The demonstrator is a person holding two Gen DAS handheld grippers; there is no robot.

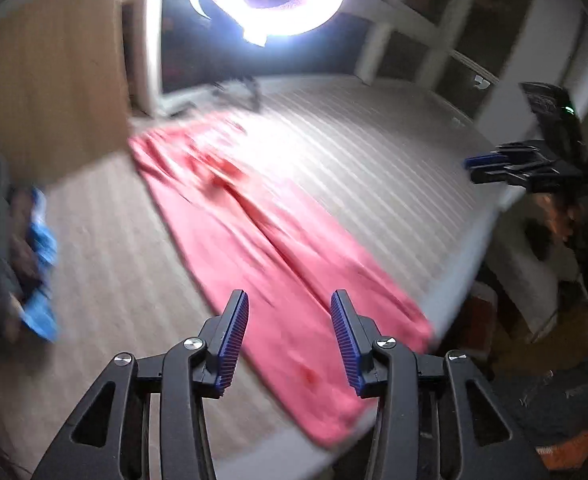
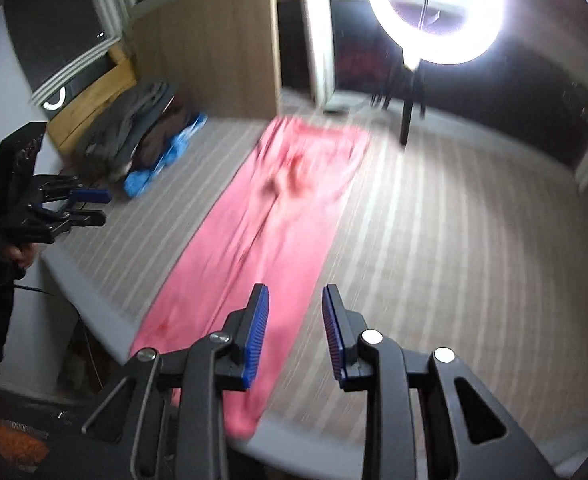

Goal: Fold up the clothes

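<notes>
1. We see pink trousers [image 1: 277, 248] lying flat on a striped mattress [image 1: 374, 160]. The two legs lie side by side, and the leg ends reach the near edge of the bed.
2. We think the trousers are soft and light. They bend easily and can slip or bunch up if we pull just one side.
3. We think the best places to hold are the two leg ends near us, one for each tool, so the cloth lifts evenly. The waist part is far away, near the bright lamp.
4. Our left gripper [image 1: 289, 336] hangs just above the near leg ends. Its two fingers are apart, with nothing between them.
5. Our right gripper [image 2: 296, 332] hangs above the side of the trousers by the near edge. Its fingers are apart too, and they hold nothing.
6. A pile of clothes [image 2: 141, 136], grey, brown and blue, sits on the far left side of the bed, well apart from the trousers. It is not in our way.
7. A ring light [image 2: 442, 4] on a dark stand shines at the far end of the bed. A wooden wardrobe [image 2: 213, 48] stands behind the bed.
8. The mattress beside the trousers is bare, so we think there is room to fold. The pictures are blurry, so we cannot tell small wrinkles.
</notes>
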